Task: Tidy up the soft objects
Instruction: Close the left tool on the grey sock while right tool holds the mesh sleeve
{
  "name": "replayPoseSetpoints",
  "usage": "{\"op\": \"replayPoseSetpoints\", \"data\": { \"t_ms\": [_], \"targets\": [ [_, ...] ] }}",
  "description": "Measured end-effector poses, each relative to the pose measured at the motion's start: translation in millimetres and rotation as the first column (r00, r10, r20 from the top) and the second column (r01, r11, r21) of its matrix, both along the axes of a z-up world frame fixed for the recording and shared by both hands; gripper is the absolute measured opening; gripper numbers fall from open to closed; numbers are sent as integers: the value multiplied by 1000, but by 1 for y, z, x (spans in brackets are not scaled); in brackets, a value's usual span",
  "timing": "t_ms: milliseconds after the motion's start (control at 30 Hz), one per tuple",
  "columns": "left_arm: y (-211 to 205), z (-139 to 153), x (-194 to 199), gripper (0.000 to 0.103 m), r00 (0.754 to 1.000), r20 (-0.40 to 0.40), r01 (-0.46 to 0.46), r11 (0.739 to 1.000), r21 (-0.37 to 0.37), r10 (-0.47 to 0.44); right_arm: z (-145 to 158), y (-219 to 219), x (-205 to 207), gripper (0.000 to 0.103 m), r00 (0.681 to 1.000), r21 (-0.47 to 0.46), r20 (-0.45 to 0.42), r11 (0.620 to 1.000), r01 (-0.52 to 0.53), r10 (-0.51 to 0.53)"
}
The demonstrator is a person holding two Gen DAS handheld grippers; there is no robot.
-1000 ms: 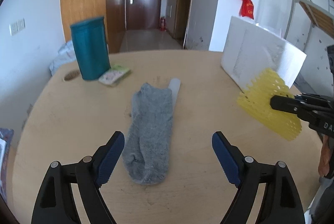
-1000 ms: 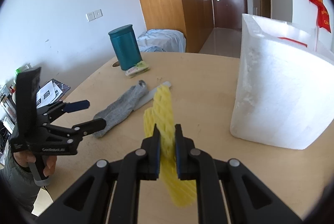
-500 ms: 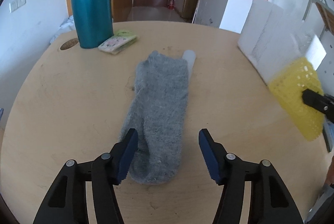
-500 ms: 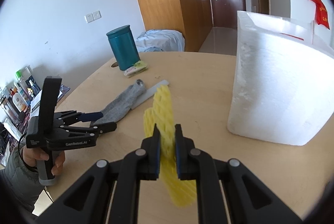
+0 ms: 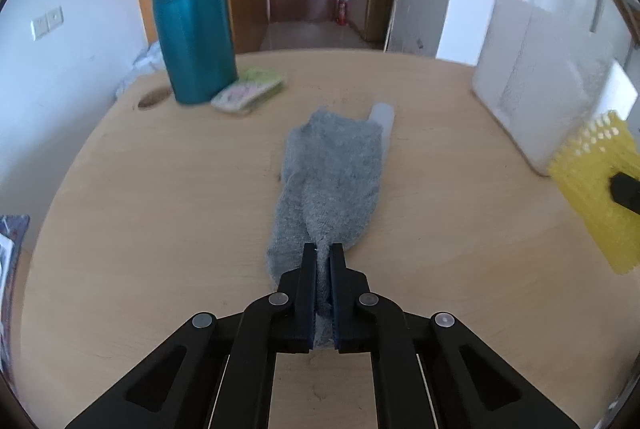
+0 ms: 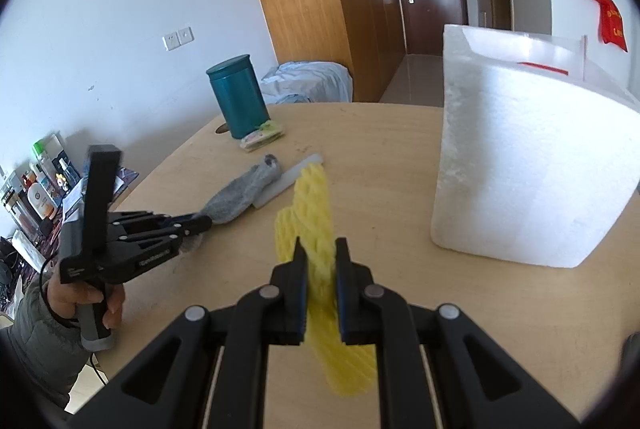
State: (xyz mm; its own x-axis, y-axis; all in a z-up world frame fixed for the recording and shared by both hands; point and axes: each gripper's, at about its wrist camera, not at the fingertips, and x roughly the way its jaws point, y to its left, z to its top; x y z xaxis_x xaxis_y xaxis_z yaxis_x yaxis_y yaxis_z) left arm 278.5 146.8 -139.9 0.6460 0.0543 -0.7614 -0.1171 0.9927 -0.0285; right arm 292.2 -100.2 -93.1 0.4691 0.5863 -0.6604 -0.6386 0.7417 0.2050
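**Sock and foam net in grip on round table**

Wooden table: bearing all items, wood-panelled doorway showing behind. White foam box: standing at the table's right. Teal canister: standing at the far left, a small packet lying beside it. Grey sock: lying lengthwise mid-table over a white strip; the left gripper, its jaws having just been closing, is pinching the near end. Yellow foam net: hanging clamped in the right gripper, raised off the table. Hand: gripping the left handle, tool pointing downward.
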Motion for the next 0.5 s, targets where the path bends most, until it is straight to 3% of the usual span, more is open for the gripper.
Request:
{"op": "replayPoseSetpoints", "data": {
  "t_ms": [100, 233, 500],
  "targets": [
    [-11, 27, -14, 6, 995, 89, 28, 998, 53, -33, 1, -2, -1, 14, 1000, 2, 2, 1000, 5, -5],
    [-21, 63, -31, 6, 983, 173, 54, 997, 56, -63, 6, -4, -3, 14, 1000, 12, 13, 1000, 9, -9],
    [-46, 101, -57, 6, 959, 262, 99, 994, 50, -109, 22, -19, -16, 14, 998, 46, 51, 999, 19, -21]
  ]
}}
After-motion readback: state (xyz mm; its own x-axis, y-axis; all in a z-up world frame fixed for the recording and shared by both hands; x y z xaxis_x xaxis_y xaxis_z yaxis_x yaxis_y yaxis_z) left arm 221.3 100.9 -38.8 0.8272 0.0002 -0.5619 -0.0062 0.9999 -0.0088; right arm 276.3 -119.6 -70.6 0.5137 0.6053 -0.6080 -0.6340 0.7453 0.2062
